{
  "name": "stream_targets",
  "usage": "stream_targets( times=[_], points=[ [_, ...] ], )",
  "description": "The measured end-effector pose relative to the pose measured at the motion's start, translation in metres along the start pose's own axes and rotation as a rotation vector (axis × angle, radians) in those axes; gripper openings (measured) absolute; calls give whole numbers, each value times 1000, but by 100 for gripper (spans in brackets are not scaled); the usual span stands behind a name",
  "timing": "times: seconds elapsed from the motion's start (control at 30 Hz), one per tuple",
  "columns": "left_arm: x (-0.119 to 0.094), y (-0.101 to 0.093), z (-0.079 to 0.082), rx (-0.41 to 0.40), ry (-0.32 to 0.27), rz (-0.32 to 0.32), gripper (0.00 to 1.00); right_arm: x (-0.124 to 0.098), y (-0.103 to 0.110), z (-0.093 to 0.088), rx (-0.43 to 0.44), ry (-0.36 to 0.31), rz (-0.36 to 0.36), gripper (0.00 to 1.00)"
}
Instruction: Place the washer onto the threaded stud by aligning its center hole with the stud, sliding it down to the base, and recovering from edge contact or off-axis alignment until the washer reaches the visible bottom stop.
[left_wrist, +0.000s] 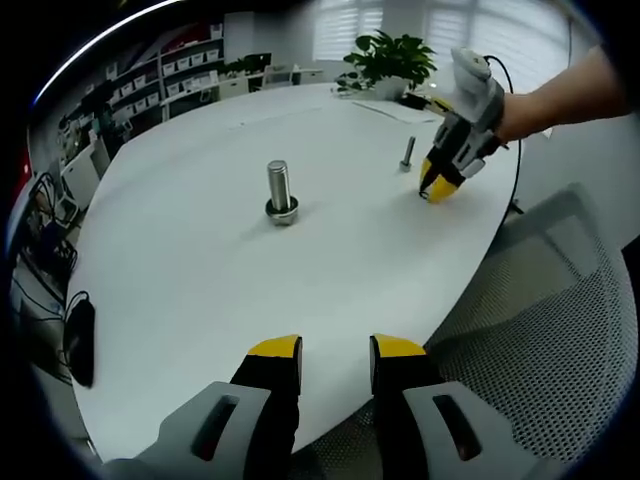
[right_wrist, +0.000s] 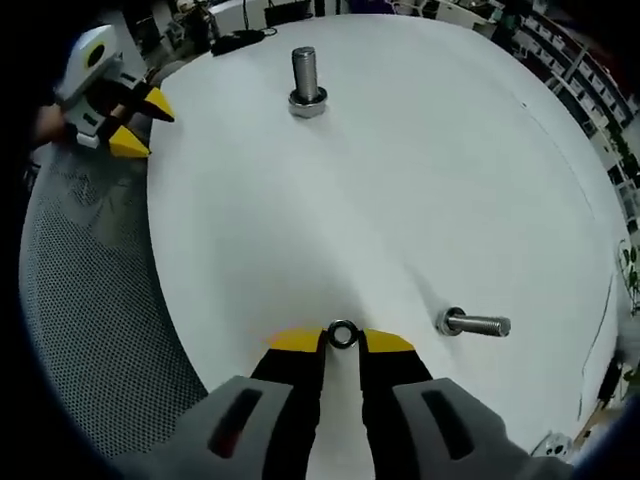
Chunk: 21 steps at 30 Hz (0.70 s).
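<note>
A thick threaded stud (left_wrist: 280, 190) (right_wrist: 305, 78) stands upright on its wide base in the middle of the white table (left_wrist: 200, 270) (right_wrist: 400, 200). A small metal washer (right_wrist: 342, 334) sits between the yellow tips of my right gripper (right_wrist: 342, 340), which is shut on it down at the table's surface near the edge. The left gripper view has that right gripper (left_wrist: 437, 188) at the right, held by a hand, well away from the stud. My left gripper (left_wrist: 337, 350) (right_wrist: 140, 122) hangs open over the table's near edge, holding nothing.
A smaller bolt (left_wrist: 407, 152) (right_wrist: 475, 323) stands on its head close to the right gripper. A grey mesh chair (left_wrist: 560, 330) (right_wrist: 90, 300) sits by the table edge. A potted plant (left_wrist: 390, 60) is at the far side, and a black object (left_wrist: 80, 340) hangs off the left.
</note>
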<state>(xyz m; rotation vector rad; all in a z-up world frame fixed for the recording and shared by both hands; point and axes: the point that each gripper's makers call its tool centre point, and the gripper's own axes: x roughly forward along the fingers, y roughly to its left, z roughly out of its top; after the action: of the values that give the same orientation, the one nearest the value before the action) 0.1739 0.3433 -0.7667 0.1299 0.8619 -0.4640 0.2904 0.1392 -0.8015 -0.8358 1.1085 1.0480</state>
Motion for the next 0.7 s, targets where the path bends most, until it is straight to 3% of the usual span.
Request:
stream_targets(
  times=[0.1, 0.23, 0.7],
  points=[
    [0, 0, 0, 2, 3, -1, 25, 2, 0, 0, -20, 77, 2, 16],
    [0, 0, -1, 2, 4, -1, 25, 3, -2, 0, 28, 95, 7, 15],
    [0, 1, 0, -5, -2, 0, 25, 1, -1, 0, 49, 55, -17, 14]
  ],
)
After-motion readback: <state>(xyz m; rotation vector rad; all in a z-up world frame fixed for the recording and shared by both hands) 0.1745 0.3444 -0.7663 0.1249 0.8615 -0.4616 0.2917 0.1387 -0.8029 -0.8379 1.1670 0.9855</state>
